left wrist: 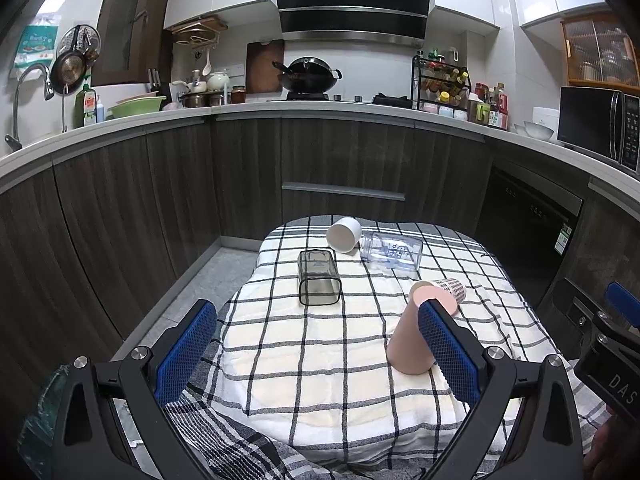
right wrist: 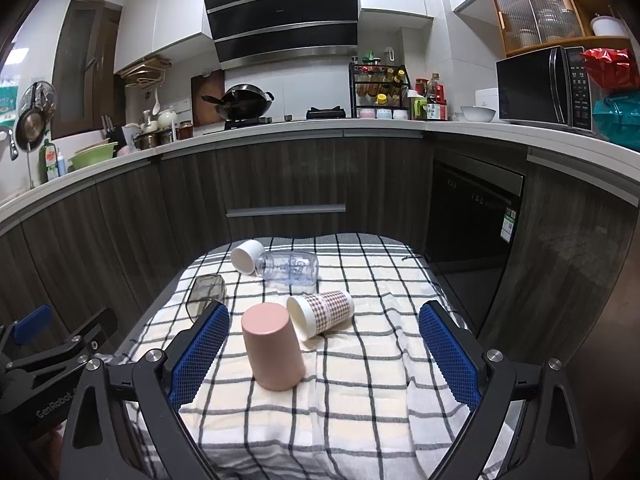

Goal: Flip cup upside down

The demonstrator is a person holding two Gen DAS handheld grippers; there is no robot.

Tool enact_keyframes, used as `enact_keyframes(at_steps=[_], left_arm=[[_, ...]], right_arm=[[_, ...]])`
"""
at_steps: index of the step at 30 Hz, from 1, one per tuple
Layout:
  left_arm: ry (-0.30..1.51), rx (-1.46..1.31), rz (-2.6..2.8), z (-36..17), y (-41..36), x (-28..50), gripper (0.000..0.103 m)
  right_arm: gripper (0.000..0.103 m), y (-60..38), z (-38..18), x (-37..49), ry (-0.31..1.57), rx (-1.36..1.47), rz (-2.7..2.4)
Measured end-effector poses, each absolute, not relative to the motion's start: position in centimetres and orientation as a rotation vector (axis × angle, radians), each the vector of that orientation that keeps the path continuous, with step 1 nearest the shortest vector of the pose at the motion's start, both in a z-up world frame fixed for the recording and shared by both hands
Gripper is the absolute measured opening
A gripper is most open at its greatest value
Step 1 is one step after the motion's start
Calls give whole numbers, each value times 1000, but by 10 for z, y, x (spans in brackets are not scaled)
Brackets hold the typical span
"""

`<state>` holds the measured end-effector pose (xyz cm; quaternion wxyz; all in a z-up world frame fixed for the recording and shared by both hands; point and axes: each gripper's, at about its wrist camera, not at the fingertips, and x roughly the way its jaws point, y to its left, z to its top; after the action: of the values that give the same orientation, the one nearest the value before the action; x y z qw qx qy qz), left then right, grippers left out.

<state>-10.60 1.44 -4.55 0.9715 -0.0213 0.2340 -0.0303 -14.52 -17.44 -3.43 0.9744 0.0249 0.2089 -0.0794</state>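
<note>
A pink cup [right wrist: 272, 346] stands upside down on the checked cloth [right wrist: 360, 380]; it also shows in the left wrist view [left wrist: 408, 340], partly behind a blue pad. A patterned paper cup [right wrist: 322, 314] lies on its side just behind it, also seen in the left wrist view [left wrist: 454, 288]. A white cup [left wrist: 344, 234] [right wrist: 248, 256], a clear bottle [left wrist: 392, 250] [right wrist: 290, 270] and a smoky square glass [left wrist: 318, 278] [right wrist: 206, 294] lie on their sides farther back. My left gripper [left wrist: 316, 352] is open and empty. My right gripper [right wrist: 324, 352] is open, with the pink cup between its fingers but apart from them.
The cloth covers a small table [left wrist: 280, 448] in a kitchen. Dark wood cabinets [left wrist: 248, 176] and a white counter [left wrist: 320, 108] curve around behind it. A dishwasher front [right wrist: 472, 216] stands to the right. Grey floor [left wrist: 208, 280] lies to the left.
</note>
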Motion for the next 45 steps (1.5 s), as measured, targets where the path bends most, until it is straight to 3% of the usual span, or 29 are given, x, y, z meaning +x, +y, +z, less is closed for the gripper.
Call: enact_keyframes(at_steps=[45], left_arm=[[482, -32, -60, -48, 15, -106, 103]], right_arm=[[96, -171, -32, -147, 422, 51, -153]])
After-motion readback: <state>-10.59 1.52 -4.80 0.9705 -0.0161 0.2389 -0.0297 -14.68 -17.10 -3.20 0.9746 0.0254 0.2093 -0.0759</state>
